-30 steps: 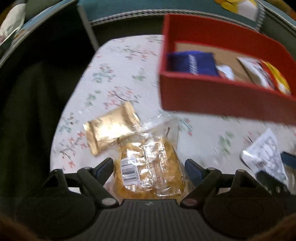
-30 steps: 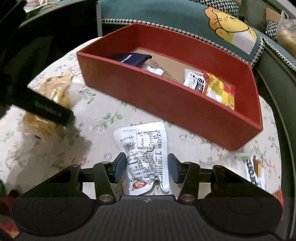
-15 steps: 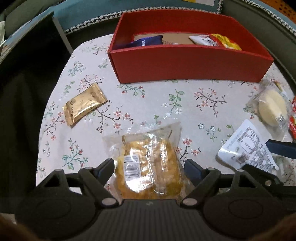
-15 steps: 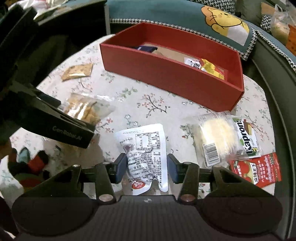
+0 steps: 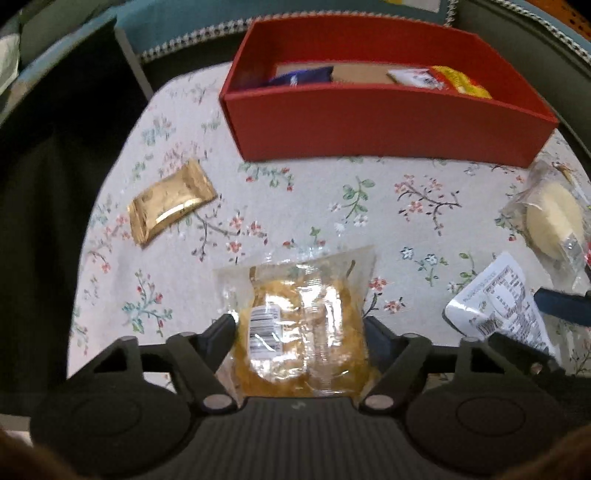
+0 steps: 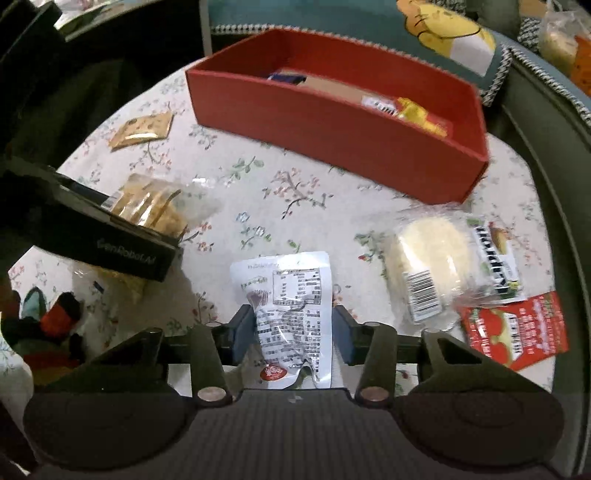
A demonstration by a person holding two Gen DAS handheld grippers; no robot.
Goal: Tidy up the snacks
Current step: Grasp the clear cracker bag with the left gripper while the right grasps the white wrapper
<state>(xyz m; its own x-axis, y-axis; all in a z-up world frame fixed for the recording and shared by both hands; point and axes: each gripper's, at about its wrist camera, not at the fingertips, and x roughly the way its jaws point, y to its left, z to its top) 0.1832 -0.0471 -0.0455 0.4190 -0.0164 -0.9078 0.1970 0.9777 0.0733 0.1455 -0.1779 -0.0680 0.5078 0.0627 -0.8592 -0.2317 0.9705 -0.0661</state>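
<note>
My left gripper (image 5: 300, 326) is shut on a clear bag of golden snacks (image 5: 303, 325), held over the floral tablecloth (image 5: 369, 206). My right gripper (image 6: 291, 328) is shut on a white printed pouch (image 6: 291, 314). The red box (image 5: 388, 122) stands at the far side of the table and holds a dark blue packet (image 5: 303, 75) and a white, red and yellow packet (image 5: 443, 79). The box also shows in the right wrist view (image 6: 332, 122). The left gripper's body (image 6: 110, 240) and its bag (image 6: 151, 206) appear at the left of the right wrist view.
A gold foil packet (image 5: 170, 201) lies left of the box. A clear-wrapped pale bun (image 6: 432, 266) and a red packet (image 6: 517, 330) lie at the right. A teal cushion with a lion print (image 6: 443, 33) sits behind the table. The table edge drops off at left.
Both grippers have pulled back from the red box with their packets, then the left one moved a little closer again. More of the table's right side has come into view.
</note>
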